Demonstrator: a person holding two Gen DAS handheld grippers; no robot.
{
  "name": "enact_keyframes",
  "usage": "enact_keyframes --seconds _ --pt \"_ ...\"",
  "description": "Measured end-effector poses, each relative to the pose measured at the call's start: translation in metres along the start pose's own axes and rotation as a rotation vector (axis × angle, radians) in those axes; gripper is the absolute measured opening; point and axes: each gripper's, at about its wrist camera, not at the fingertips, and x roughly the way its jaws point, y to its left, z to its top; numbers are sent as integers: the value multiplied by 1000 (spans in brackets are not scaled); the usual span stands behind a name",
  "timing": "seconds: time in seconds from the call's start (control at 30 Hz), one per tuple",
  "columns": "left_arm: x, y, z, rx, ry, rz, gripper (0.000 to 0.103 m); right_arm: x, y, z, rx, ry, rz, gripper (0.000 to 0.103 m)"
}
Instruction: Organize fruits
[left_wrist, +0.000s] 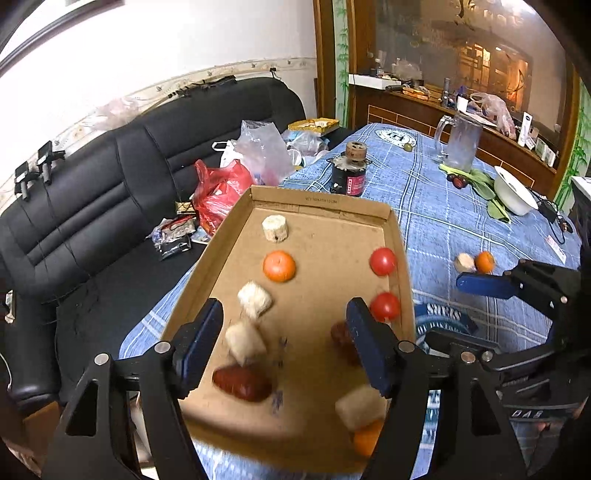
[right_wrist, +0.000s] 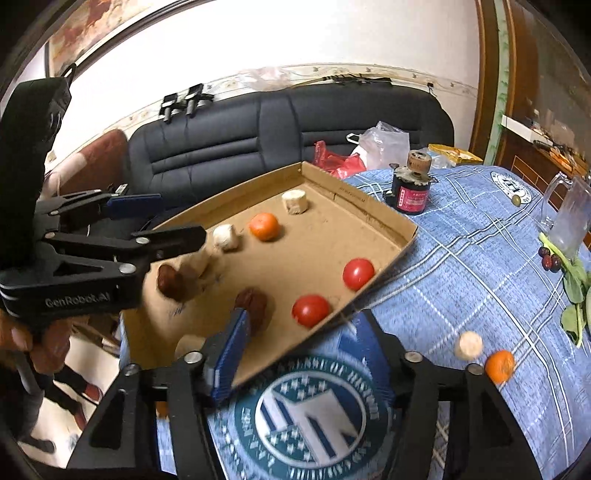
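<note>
A shallow cardboard tray (left_wrist: 321, 205) (right_wrist: 373, 206) lies on the blue checked tablecloth. In it are two red tomatoes (left_wrist: 383, 261) (right_wrist: 357, 273), an orange (left_wrist: 279, 266) (right_wrist: 264, 226), dark red fruits (left_wrist: 242, 382) (right_wrist: 255, 301) and several pale corn pieces (left_wrist: 275, 228) (right_wrist: 294, 201). My left gripper (left_wrist: 284, 339) (right_wrist: 162, 218) is open and empty over the tray's near half. My right gripper (right_wrist: 299, 347) (left_wrist: 458, 306) is open and empty at the tray's right edge. A corn piece (right_wrist: 468, 345) (left_wrist: 464, 263) and an orange (right_wrist: 499, 365) (left_wrist: 484, 261) lie loose on the cloth to the right.
A black can (left_wrist: 349, 170) (right_wrist: 410, 190) stands behind the tray. A glass mug (left_wrist: 460, 142) (right_wrist: 567, 218), green leaves with dark fruits (left_wrist: 476, 181) (right_wrist: 570, 280) and a white bowl (left_wrist: 515, 190) sit at the far right. A black sofa (left_wrist: 110, 192) with plastic bags (left_wrist: 221, 192) is on the left.
</note>
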Motion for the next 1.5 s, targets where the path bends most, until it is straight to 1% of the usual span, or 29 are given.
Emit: enact_keyframes --seconds 0.07,0.13,0.27,0.63,0.67,0.73,0.9,1.07,1.5 --pt "-9 -2 -8 9 -12 7 75 -5 2 -7 -13 2 6 65" --pt "-17 -4 -15 19 -26 20 77 -12 5 -14 -34 0 14 68" --pt "-33 -8 -28 29 -47 25 77 -20 11 -22 -61 -6 44 70" --pt "-58 -16 -55 53 -52 37 78 -39 37 -34 -195 -26 86 84" --pt "-60 -17 -56 55 -52 35 81 -39 39 -34 -203 -25 88 84" --pt "-63 -18 -58 56 -55 36 83 -41 44 -35 -229 -19 88 85" --pt "-71 -21 -62 63 -62 27 83 -45 52 -39 -273 -18 93 85" --pt "-77 -20 -64 49 -72 11 83 -48 55 -40 -288 -23 99 85" --pt "-82 -20 -69 55 -80 7 83 -51 58 -42 -326 -14 87 86"
